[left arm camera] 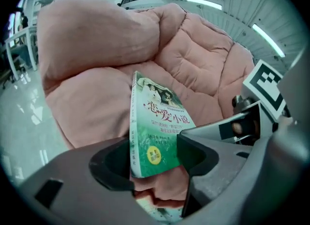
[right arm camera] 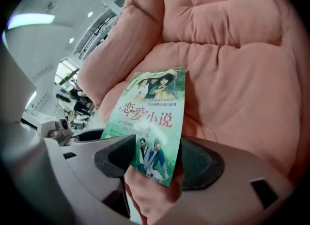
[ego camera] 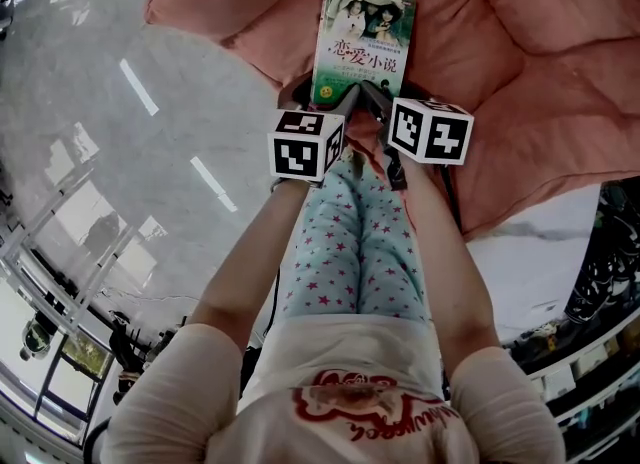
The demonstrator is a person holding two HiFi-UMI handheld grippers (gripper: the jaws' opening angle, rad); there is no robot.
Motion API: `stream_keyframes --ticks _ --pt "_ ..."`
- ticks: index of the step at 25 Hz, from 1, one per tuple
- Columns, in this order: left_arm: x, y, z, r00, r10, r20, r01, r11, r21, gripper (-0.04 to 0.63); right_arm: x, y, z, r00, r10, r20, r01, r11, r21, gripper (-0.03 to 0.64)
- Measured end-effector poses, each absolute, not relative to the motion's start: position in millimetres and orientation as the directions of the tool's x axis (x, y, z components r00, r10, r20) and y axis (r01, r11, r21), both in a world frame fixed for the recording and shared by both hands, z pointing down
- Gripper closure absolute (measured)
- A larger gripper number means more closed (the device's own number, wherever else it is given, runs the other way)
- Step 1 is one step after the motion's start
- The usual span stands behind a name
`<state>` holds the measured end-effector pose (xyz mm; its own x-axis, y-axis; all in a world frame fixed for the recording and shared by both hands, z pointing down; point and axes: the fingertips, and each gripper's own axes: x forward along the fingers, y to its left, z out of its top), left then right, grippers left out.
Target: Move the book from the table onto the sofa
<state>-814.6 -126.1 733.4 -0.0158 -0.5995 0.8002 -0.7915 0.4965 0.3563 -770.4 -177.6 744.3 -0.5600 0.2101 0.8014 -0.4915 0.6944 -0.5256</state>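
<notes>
1. Person: star-print trousers [ego camera: 350, 242] show directly below the camera. Both forearms reach forward to the sofa's front edge.
2. Left gripper [left arm camera: 154, 160]: the jaws are spread wide. The book's near-left corner lies loose between them, with no pad pressing on it.
3. Right gripper [right arm camera: 159, 161]: this one is equally wide, with the near-right corner between its jaws and ungripped. One gripper at each corner probably kept the cover level.
4. Book [ego camera: 362, 42]: a paperback lying cover up on the seat cushion, its near edge towards the sofa's front. The red title reads 恋爱小说. The smaller print is illegible, and there is a round yellow sticker low on the cover.
5. Sofa [ego camera: 540, 72]: pink, quilted and thickly padded. It carries the book, so placement looks complete and only withdrawal remains.
6. Floor [ego camera: 120, 132]: pale and polished, reflecting strip lights.
</notes>
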Motion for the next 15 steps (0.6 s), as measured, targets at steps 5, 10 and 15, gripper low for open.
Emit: stream_keyframes --ticks 5,10,15 --pt "-823 -110 732 -0.098 -0.56 0.823 -0.787 0.549 0.28 0.325 -769 -173 732 -0.525 0.13 0.841 -0.435 0.809 -0.396 0.337" --pt "-832 -91 719 -0.145 -0.564 0.813 -0.759 0.591 0.274 0.325 -769 -186 704 -0.593 0.065 0.802 -0.431 0.816 -0.385 0.339" --pt "-824 -106 645 -0.13 -0.706 0.696 -0.767 0.517 0.381 0.327 -757 -201 643 -0.649 -0.047 0.759 -0.432 0.844 -0.317 0.413"
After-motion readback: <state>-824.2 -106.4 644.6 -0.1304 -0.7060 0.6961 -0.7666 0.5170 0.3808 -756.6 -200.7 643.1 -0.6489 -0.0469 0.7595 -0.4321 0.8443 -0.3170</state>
